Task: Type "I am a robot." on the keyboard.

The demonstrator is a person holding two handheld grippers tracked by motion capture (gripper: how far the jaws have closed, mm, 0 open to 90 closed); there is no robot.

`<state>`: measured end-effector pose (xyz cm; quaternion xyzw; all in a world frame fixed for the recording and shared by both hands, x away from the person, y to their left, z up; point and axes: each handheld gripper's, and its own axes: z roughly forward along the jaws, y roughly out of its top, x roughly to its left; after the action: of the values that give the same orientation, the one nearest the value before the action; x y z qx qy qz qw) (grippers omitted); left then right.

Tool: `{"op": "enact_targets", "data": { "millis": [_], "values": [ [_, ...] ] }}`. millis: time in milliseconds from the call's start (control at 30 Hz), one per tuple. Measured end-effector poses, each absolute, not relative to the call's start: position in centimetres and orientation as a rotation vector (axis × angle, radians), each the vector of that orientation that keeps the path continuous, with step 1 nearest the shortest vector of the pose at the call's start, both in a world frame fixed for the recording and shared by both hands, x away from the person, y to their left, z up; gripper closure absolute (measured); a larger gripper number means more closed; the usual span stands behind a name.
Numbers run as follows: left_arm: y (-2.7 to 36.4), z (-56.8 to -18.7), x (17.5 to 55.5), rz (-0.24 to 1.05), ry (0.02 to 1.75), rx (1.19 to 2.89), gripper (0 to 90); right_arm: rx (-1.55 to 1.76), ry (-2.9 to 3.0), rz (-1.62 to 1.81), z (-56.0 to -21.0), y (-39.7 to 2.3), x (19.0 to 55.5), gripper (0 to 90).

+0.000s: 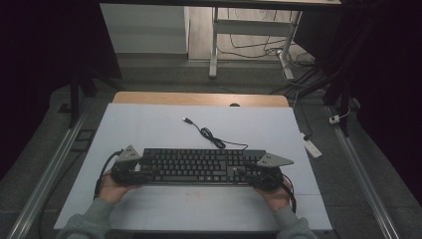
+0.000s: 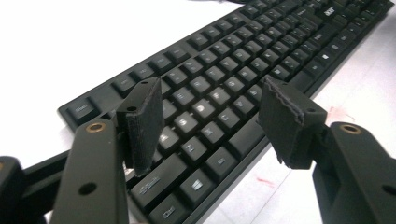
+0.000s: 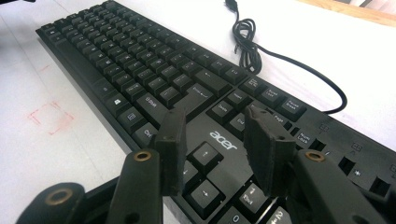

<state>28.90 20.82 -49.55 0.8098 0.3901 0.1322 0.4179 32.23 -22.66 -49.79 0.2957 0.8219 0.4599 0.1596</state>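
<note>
A black keyboard point(image 1: 199, 166) lies flat on the white table point(image 1: 149, 124), with a person's two hands bringing a gripper to each end of it. The left gripper point(image 1: 144, 167) sits over the keyboard's left end. Seen in the left gripper view, its fingers point(image 2: 142, 123) stand apart above the letter keys near the shift key, with nothing pressed between them. The right gripper point(image 1: 246, 172) is at the keyboard's right end; in the right gripper view its fingers point(image 3: 170, 149) are also apart, hovering over the arrow keys and the maker's logo, and clamp nothing. Whether either set of fingers touches the keycaps below cannot be told.

Beyond the right gripper's fingers, the keyboard's cable point(image 1: 209, 134) runs off its far edge in a loose coil across the table, ending in a plug point(image 1: 186, 120) that lies unconnected. Just to the near side of the fingers, faint red marks point(image 3: 49, 116) show on the table surface. The person's grey sleeves point(image 1: 92, 219) rest at the table's near edge.
</note>
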Motion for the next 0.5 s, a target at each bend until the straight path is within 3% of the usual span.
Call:
{"op": "enact_targets", "data": {
  "millis": [333, 433, 467, 500],
  "values": [
    [18.6, -49.3, 29.9, 0.294, 0.898, 2.108, 53.3, 0.849, 2.351, 1.311, -50.0, -22.9, 31.9, 58.6],
    [17.8, -49.3, 30.2, 0.284, 0.870, 2.124, 61.9, 0.849, 2.345, 1.312, -50.1, -23.1, 31.8, 58.5],
    [17.5, -49.3, 30.2, 0.279, 0.859, 2.129, 69.6, 0.850, 2.348, 1.305, -50.0, -23.3, 31.7, 58.4],
    [17.3, -49.3, 30.3, 0.273, 0.848, 2.136, 69.6, 0.850, 2.348, 1.305, -50.0, -23.3, 31.7, 58.4]
  ]
}}
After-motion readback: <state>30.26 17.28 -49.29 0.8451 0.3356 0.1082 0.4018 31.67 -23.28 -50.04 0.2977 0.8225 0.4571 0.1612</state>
